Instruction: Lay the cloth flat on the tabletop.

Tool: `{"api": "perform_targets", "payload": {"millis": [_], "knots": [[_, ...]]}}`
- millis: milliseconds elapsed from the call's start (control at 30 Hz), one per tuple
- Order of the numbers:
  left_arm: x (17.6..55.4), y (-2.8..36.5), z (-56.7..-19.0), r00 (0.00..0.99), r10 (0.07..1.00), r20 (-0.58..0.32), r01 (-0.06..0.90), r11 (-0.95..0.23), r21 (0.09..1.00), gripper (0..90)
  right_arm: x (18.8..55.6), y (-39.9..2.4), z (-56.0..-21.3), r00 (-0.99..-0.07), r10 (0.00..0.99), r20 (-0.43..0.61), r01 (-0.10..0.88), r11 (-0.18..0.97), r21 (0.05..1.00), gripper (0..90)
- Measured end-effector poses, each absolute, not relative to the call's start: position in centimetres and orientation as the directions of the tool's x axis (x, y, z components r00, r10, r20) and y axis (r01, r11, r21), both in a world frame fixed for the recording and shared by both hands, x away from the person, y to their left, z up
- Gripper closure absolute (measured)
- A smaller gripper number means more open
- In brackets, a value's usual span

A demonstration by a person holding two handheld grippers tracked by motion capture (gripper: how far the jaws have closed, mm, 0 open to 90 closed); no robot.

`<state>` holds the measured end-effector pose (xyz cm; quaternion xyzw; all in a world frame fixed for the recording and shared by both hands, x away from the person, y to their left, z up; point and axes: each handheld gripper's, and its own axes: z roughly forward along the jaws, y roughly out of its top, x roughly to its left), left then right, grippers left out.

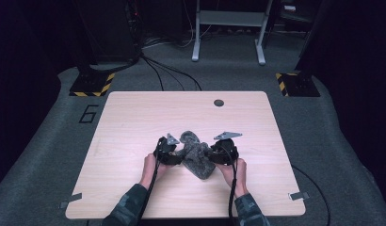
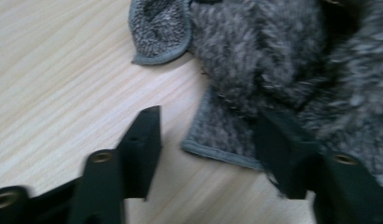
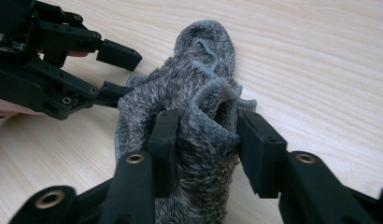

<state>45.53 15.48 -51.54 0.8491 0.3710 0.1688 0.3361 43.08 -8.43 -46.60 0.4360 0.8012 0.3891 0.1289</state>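
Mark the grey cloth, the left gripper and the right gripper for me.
grey cloth point(image 1: 197, 157), high view, middle of the bundle.
left gripper point(image 2: 206, 140), left gripper view, between its fingertips.
right gripper point(image 3: 206, 135), right gripper view, between its fingertips.

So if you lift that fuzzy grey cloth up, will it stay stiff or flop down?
The fuzzy grey cloth would probably flop: it already lies bunched in soft folds on the wooden table. It looks light, likely sagging around the right gripper pinching it. Its fluffy pile should hardly slip.
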Motion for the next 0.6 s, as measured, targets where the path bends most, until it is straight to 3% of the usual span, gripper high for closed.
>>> {"api": "perform_targets", "payload": {"millis": [133,200,267,600], "knots": [[45.0,15.2,-51.8,0.68,0.733,0.006,0.505,-0.475,0.721,77.2,43.0,-8.2,-47.0,-0.587,0.798,0.135,0.601,0.319,0.733,68.4],[44.8,15.2,-51.8,0.679,0.734,0.018,0.499,-0.479,0.722,85.4,43.0,-8.1,-47.2,-0.593,0.795,0.127,0.594,0.325,0.735,72.8],[44.5,15.4,-51.8,0.673,0.74,0.011,0.507,-0.472,0.721,87.3,42.8,-8.0,-47.2,-0.593,0.798,0.109,0.589,0.338,0.734,77.6],[39.0,18.4,-52.1,0.644,0.764,-0.042,0.537,-0.413,0.735,87.4,42.4,-8.7,-48.6,-0.574,0.816,0.066,0.611,0.373,0.698,79.1]]}}
